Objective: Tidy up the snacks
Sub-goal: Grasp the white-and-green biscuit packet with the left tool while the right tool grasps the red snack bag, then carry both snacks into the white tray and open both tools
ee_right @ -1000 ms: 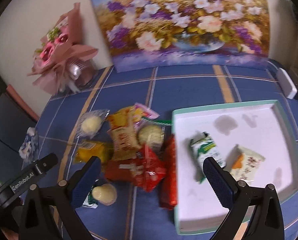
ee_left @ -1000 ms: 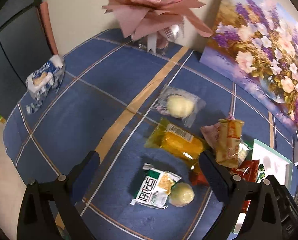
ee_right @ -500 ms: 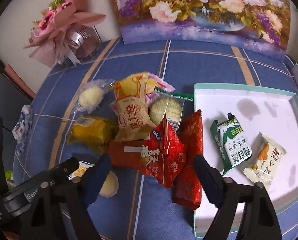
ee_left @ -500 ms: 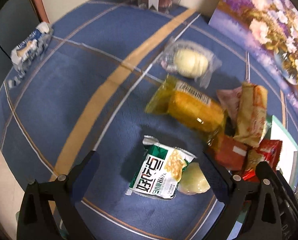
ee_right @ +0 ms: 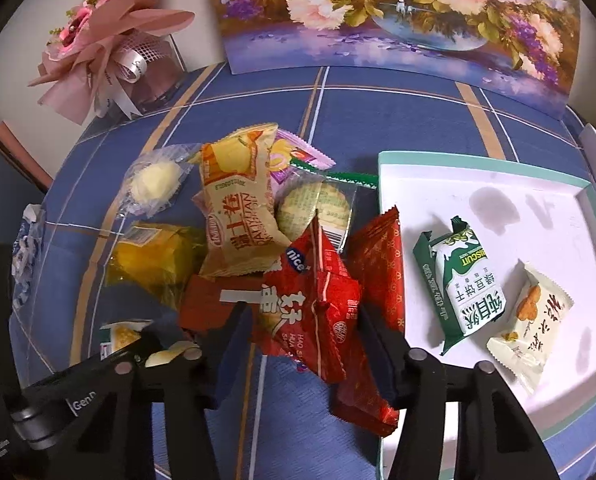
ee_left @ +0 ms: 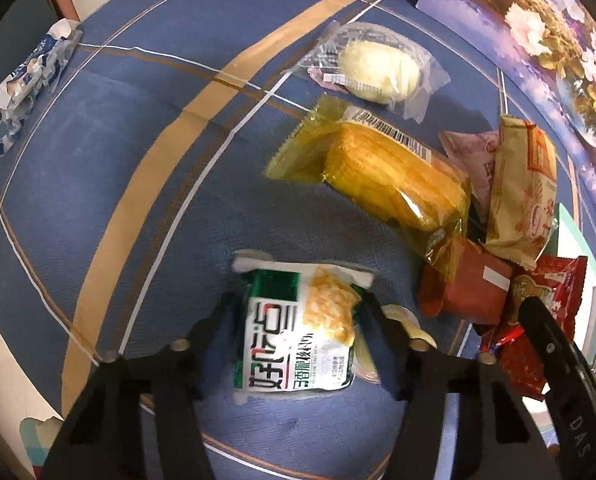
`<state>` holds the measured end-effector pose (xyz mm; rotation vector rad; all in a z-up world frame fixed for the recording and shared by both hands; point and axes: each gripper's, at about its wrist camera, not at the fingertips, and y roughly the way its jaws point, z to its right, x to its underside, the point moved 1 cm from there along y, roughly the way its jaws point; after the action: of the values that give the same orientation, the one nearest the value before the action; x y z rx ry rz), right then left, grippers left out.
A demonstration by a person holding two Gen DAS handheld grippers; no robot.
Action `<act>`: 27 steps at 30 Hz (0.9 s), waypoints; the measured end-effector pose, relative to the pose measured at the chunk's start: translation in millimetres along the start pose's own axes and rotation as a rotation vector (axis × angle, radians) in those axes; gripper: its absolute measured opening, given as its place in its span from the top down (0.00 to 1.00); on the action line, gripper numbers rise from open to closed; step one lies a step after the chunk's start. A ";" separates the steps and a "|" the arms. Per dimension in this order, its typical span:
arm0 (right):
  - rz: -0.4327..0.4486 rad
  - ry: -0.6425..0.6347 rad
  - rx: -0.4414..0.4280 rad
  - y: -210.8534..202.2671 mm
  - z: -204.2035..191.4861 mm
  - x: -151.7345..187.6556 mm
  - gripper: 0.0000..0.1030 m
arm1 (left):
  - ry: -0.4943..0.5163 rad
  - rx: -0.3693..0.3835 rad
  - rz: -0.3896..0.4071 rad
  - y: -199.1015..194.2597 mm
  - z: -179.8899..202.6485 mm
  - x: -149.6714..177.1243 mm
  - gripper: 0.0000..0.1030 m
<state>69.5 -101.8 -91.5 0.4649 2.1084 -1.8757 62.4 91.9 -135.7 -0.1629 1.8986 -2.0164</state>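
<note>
Both grippers have just been closing: the left gripper [ee_left: 298, 312] pinches the green-and-white snack packet [ee_left: 298, 336], the right gripper [ee_right: 305, 320] the red snack packet [ee_right: 313, 300]. This looks like the pick-up step; next comes lifting both to the white tray [ee_right: 497, 184].

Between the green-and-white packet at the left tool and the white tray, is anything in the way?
Yes. The green-and-white packet sits between the left tool's just-closing fingers; a snack pile, including the red packet at the right tool, lies between it and the tray.
</note>
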 end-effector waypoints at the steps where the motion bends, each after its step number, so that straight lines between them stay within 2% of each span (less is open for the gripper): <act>1: 0.001 0.003 -0.004 -0.2 0.7 0.0 0.46 | 0.002 -0.003 0.002 -0.8 1.4 1.1 0.46; 9: 0.011 0.025 -0.035 -6.1 5.4 -2.5 0.50 | -0.009 0.023 0.031 -15.3 -1.6 -0.3 0.50; 21: 0.129 0.041 -0.086 -50.1 5.8 -14.2 0.52 | 0.015 0.059 0.181 -73.5 6.2 -5.1 0.50; 27: 0.142 0.070 -0.086 -57.0 17.2 -17.2 0.52 | 0.044 0.079 0.221 -80.1 20.7 -7.5 0.50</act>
<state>61.3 -125.8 -35.0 0.6511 2.1296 -1.7063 61.5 77.2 -53.9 0.1085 1.7735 -1.9549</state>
